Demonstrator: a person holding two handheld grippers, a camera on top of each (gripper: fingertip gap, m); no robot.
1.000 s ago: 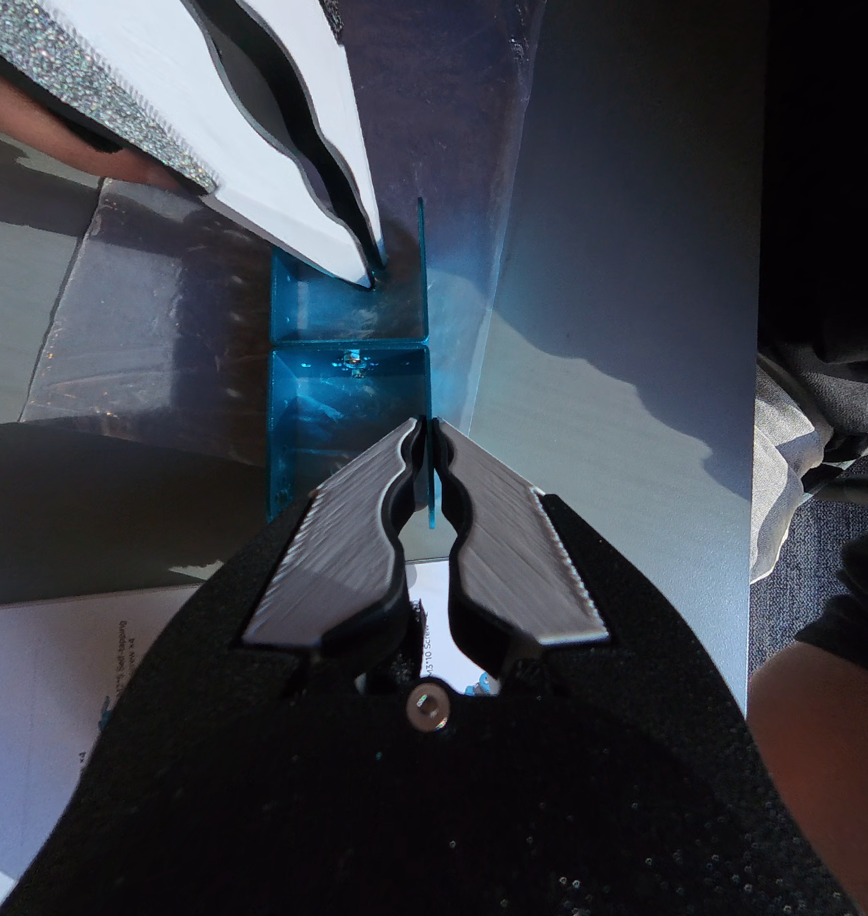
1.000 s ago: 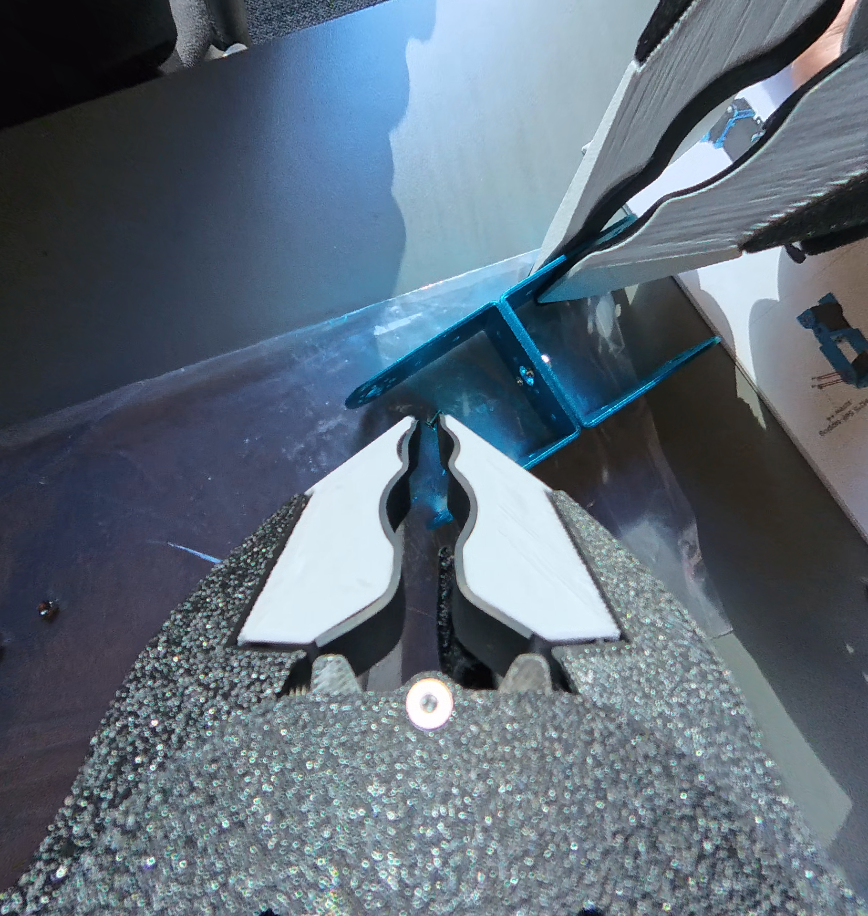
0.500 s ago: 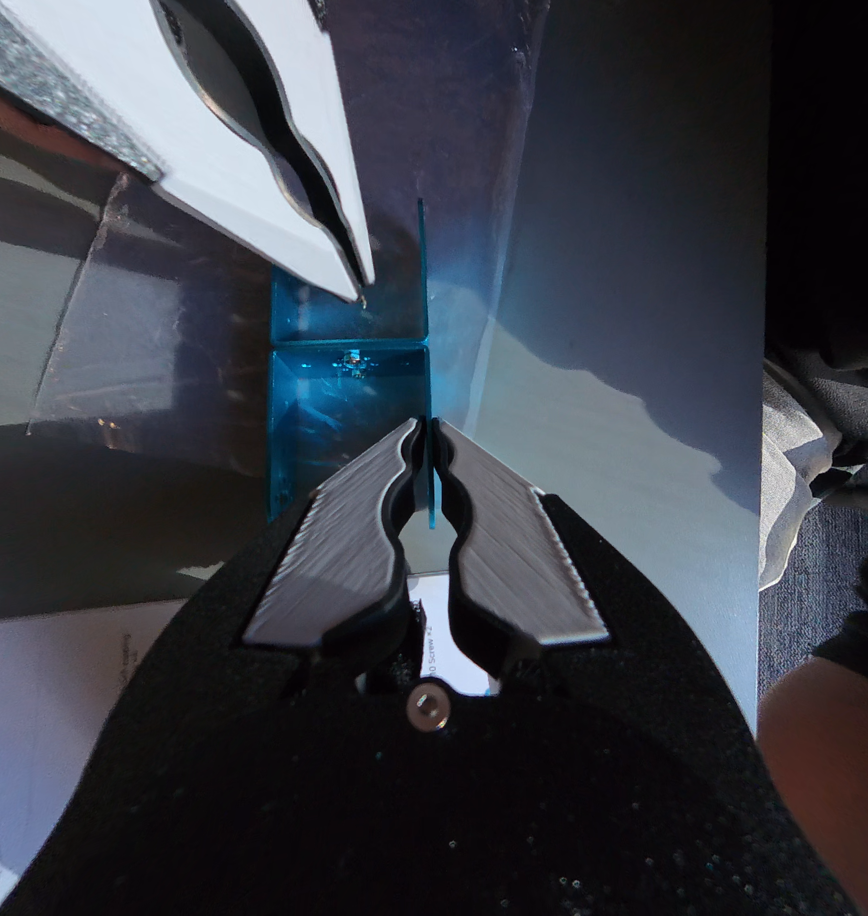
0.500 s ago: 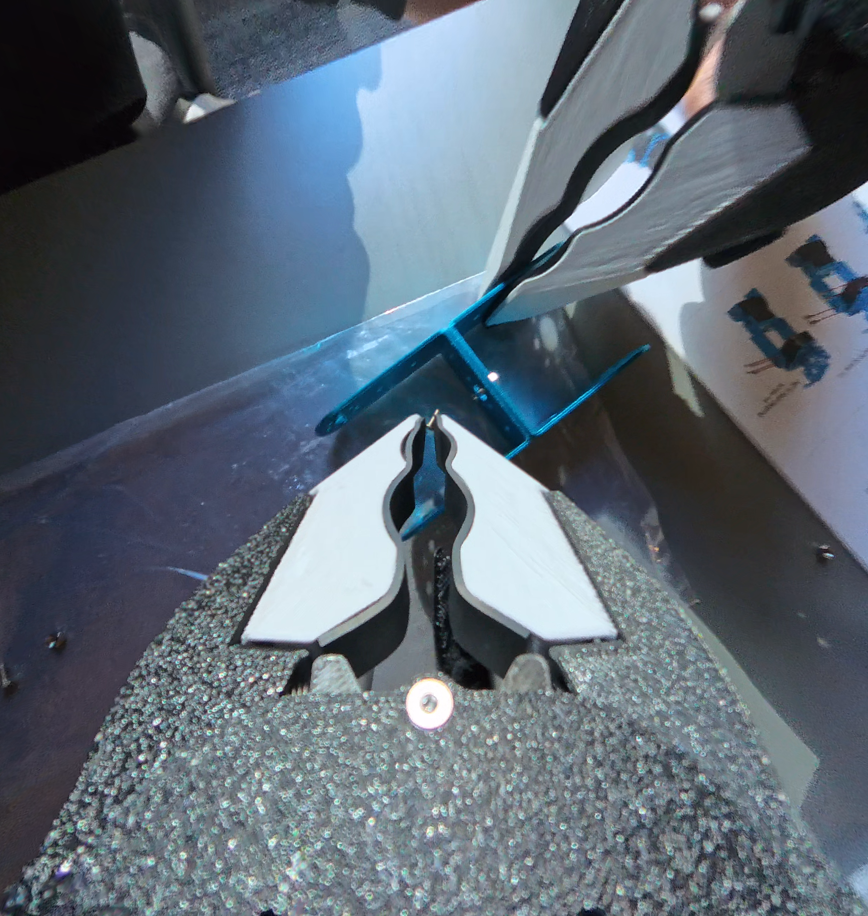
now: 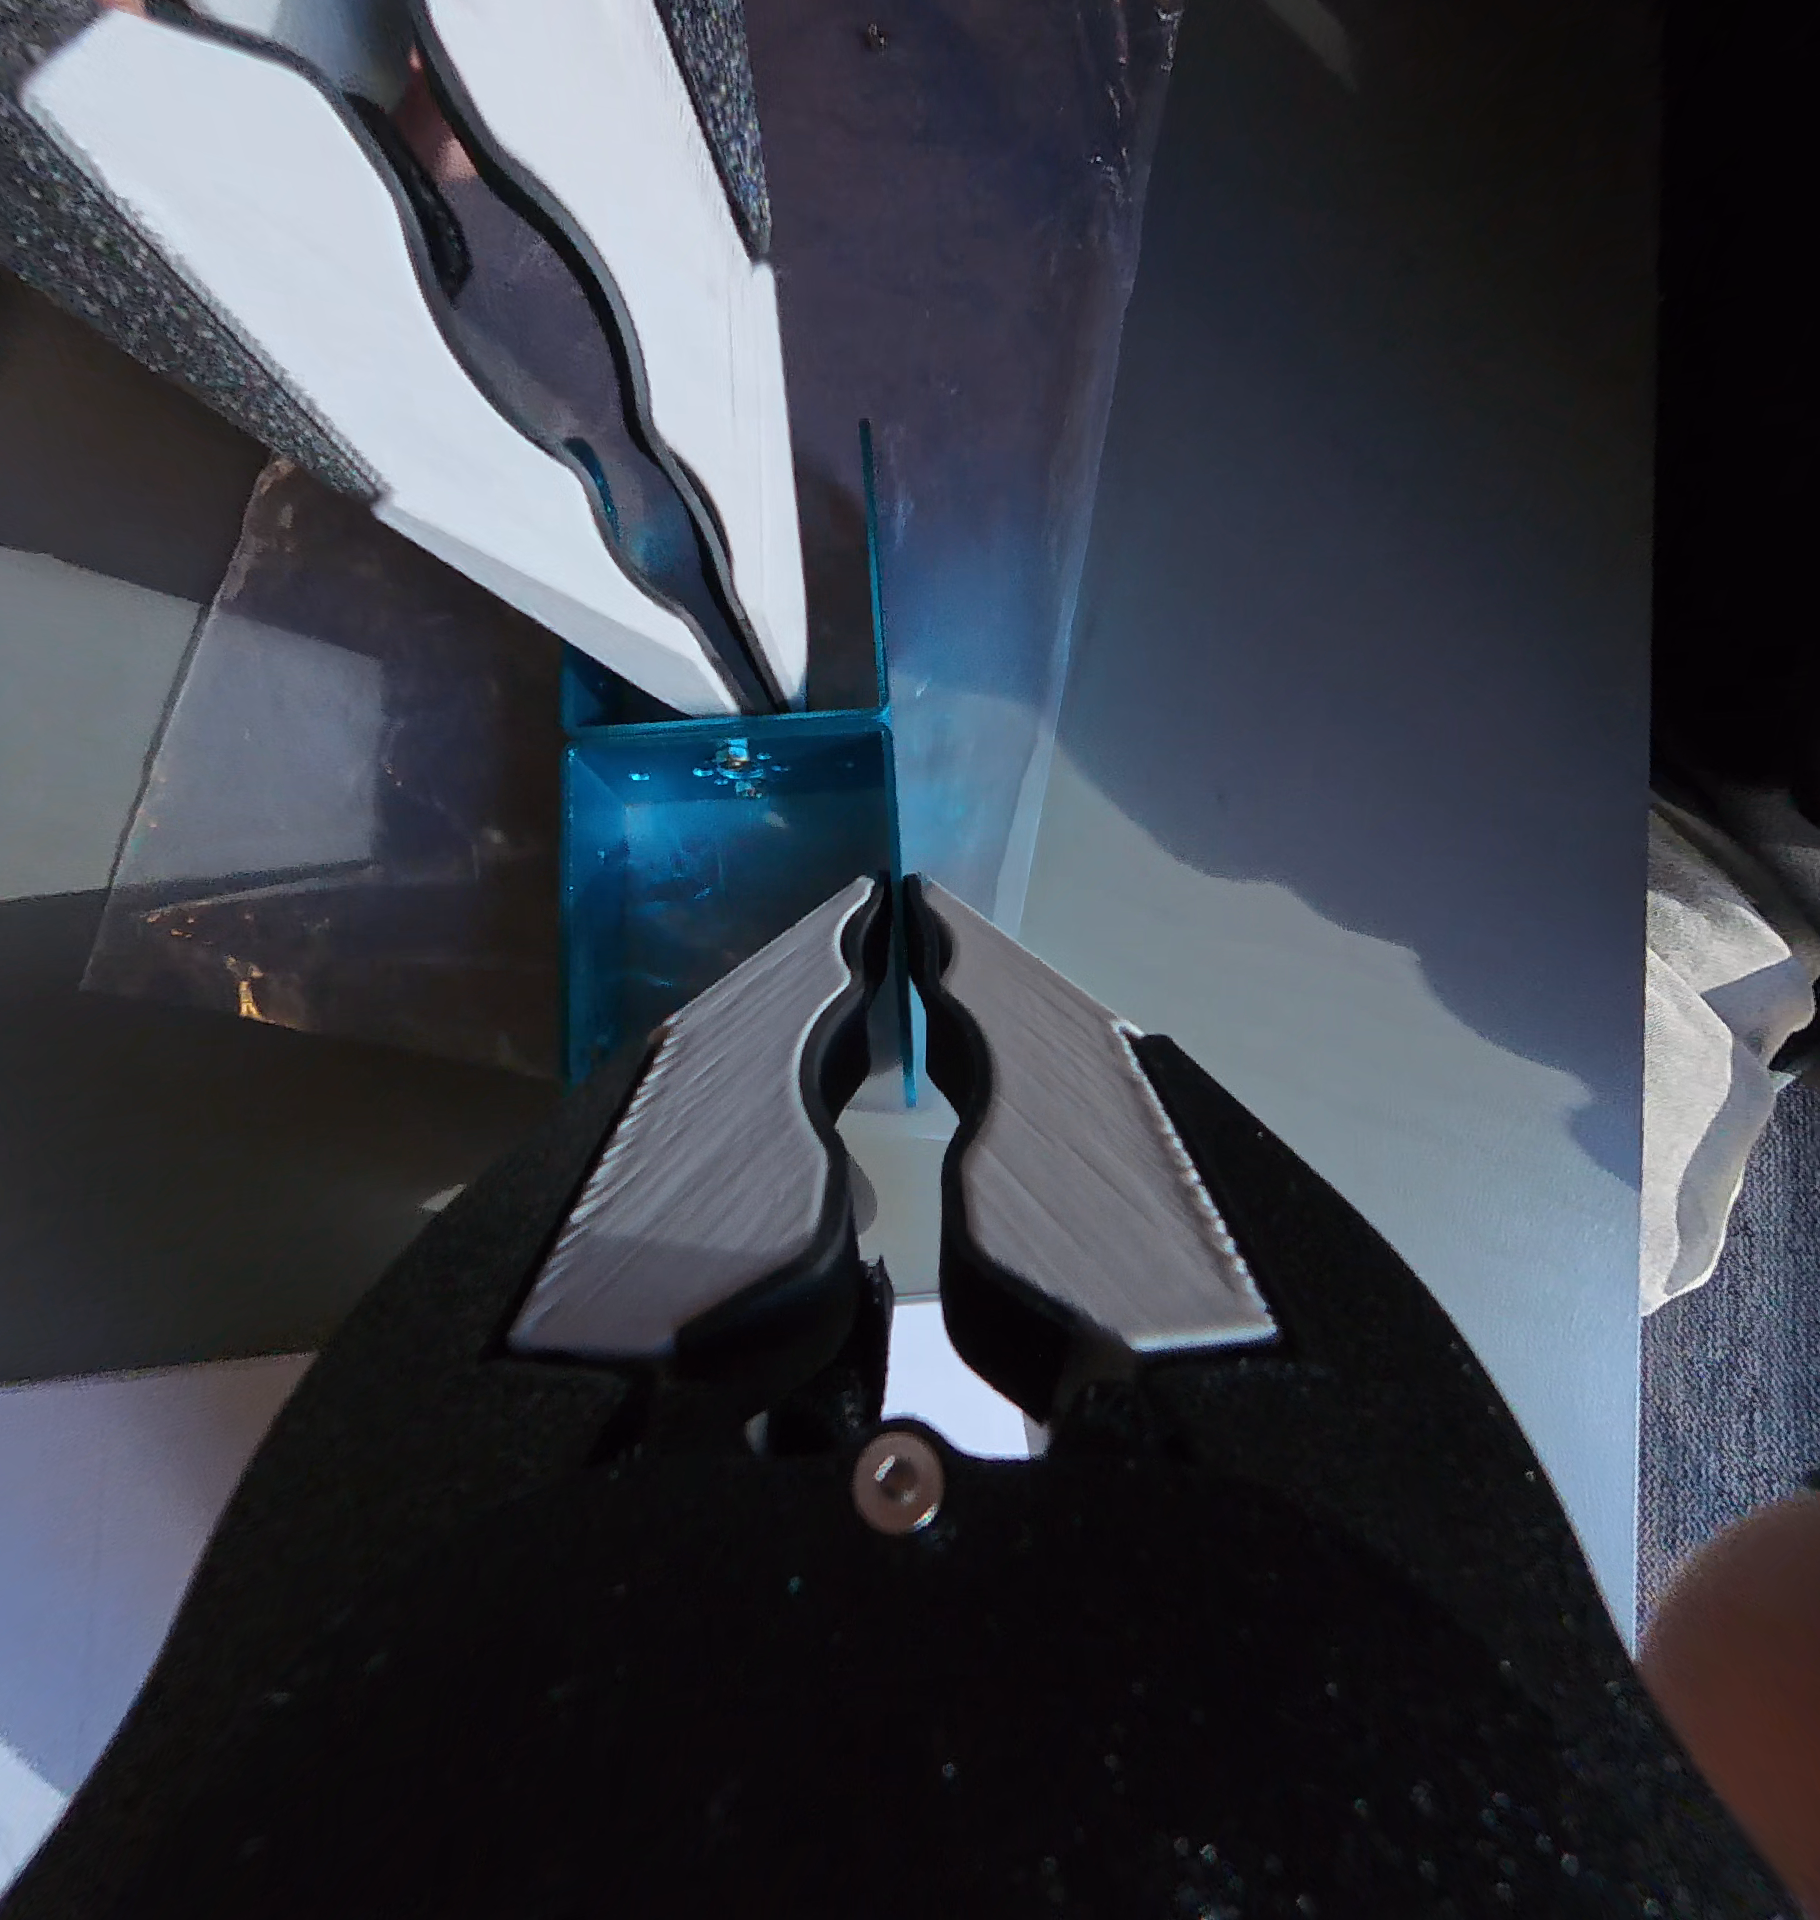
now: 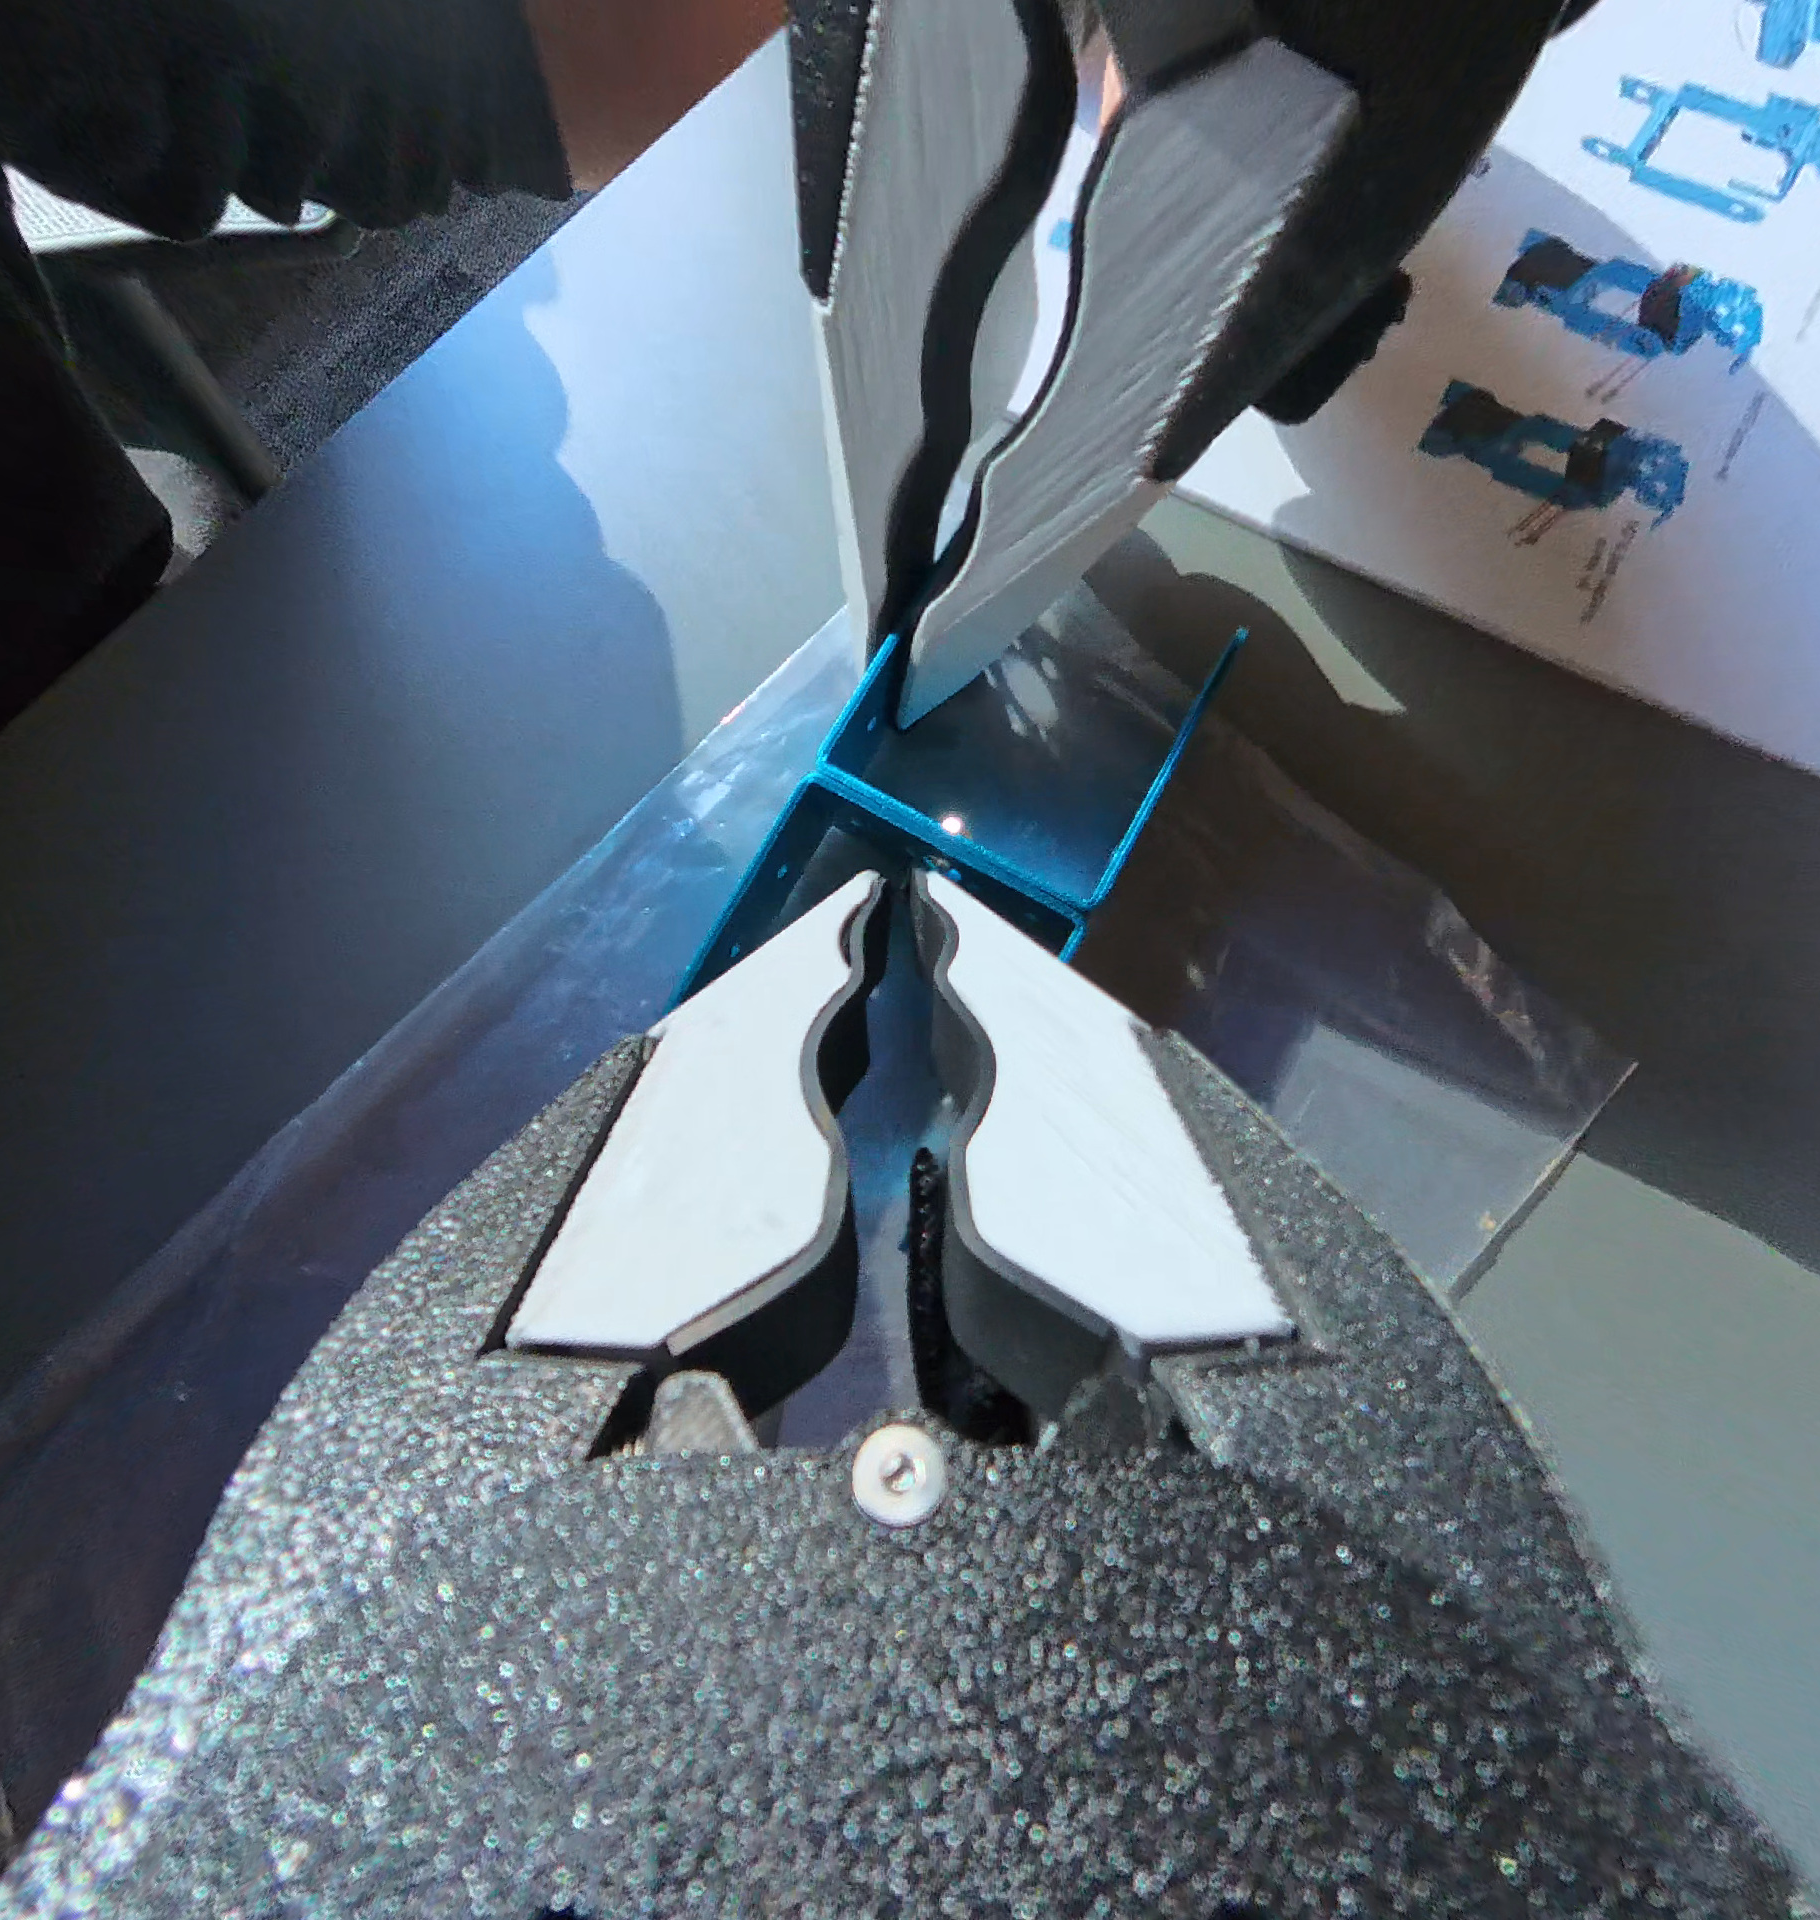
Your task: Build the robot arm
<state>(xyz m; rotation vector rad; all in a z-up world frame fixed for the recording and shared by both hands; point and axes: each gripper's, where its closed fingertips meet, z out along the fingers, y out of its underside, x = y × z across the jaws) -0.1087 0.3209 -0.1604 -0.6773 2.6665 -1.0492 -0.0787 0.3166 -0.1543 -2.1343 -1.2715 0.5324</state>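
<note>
A blue metal bracket made of two U-shaped pieces joined back to back stands on a clear plastic sheet. My left gripper is shut on one thin side wall of the bracket. It also shows in the right wrist view, pinching that wall from above. My right gripper is shut, its tips right at the bracket's cross plate. In the left wrist view the right gripper comes down from the upper left, with a small blue piece between its fingers.
The grey table carries a white instruction sheet with blue pictures beside the plastic sheet. The table edge runs along the right, with cloth and carpet beyond it. A person's hand shows at the lower right. Left and right tips are no more than a few centimetres apart.
My right gripper has moved in closer to the bracket, and its tips now reach the cross plate. My left gripper has kept its hold and barely moved.
</note>
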